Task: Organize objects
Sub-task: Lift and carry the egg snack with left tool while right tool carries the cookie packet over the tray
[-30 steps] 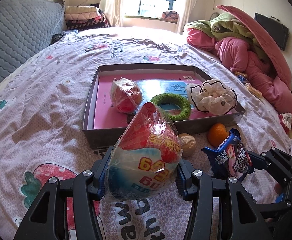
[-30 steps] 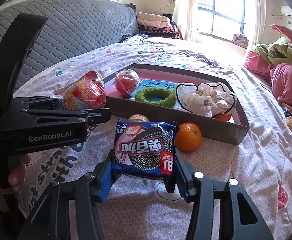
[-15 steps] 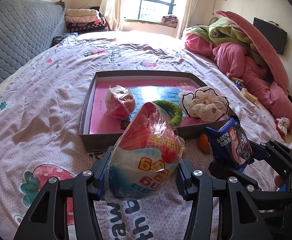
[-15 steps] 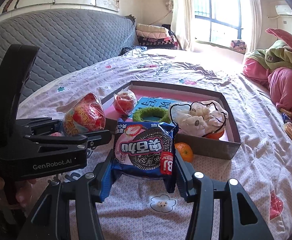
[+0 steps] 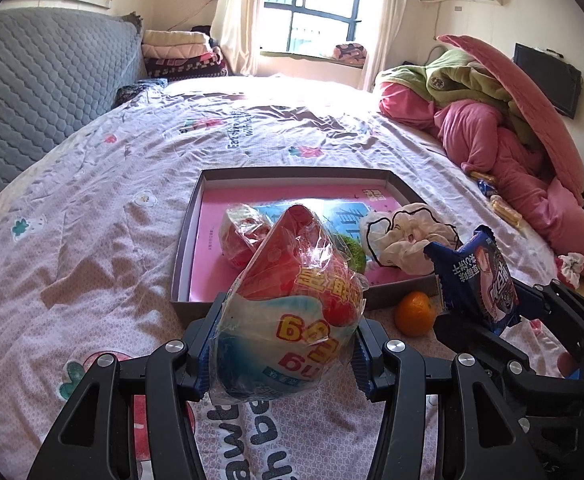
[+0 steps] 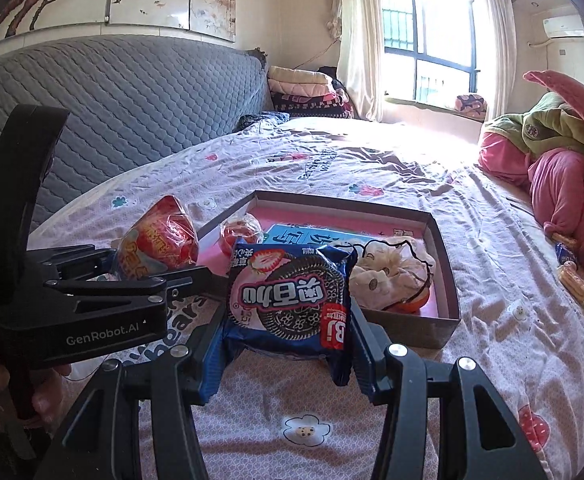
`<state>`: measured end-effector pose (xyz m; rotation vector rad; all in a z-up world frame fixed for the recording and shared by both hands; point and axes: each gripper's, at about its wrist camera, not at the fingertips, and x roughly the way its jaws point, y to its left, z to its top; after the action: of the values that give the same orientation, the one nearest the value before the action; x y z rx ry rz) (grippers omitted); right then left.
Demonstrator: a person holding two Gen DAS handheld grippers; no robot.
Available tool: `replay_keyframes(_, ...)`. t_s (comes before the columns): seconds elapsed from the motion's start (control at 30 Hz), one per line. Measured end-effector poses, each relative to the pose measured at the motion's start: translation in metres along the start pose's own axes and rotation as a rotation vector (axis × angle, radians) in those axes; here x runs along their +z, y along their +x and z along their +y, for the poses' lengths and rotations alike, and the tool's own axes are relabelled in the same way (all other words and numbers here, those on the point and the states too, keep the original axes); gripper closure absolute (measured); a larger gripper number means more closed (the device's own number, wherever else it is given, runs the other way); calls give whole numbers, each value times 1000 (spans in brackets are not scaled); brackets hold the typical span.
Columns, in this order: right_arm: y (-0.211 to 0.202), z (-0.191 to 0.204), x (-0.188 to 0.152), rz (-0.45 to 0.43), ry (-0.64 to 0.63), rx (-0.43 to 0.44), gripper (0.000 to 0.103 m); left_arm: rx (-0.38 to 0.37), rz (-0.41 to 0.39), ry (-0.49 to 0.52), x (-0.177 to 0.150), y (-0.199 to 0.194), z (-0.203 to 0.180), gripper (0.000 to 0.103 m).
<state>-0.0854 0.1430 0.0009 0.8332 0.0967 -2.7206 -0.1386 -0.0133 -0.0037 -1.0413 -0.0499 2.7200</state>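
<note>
My left gripper (image 5: 284, 354) is shut on a red and white snack bag (image 5: 292, 304), held above the bedspread in front of the shallow box (image 5: 196, 216). The bag also shows in the right wrist view (image 6: 158, 250). My right gripper (image 6: 286, 354) is shut on a blue cookie packet (image 6: 290, 300), also seen in the left wrist view (image 5: 477, 280). The box (image 6: 443, 280) holds a small red wrapped snack (image 5: 240, 236), a green ring (image 5: 353, 250) and a white scrunchie (image 5: 407, 240). An orange (image 5: 413, 312) lies on the bed by the box's near wall.
A pile of pink and green bedding (image 5: 503, 128) lies at the right. A grey quilted headboard (image 6: 124, 108) stands at the left. Small wrapped snacks (image 6: 571, 276) lie on the bed's right side. Another orange (image 6: 417, 302) sits under the scrunchie in the box.
Both grippers have risen and pulled back from the box with their packets still held. The walnut by the box's near wall is now hidden behind the snack bag.
</note>
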Motion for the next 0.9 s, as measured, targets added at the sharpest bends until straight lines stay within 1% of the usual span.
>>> replay_keyframes(0.23,-5,-8,15,-33,6,-13,50,-2,-9,-11,14,1,-4,48)
replay_keyframes(0.67,-12,-19,41,-87,-15,-43,50,-19,-35,6,36,7,-17,48)
replay_keyframes(0.9,-8,-34,59,-114,-18,-79,50,-26,-49,17,52,16,-22,48)
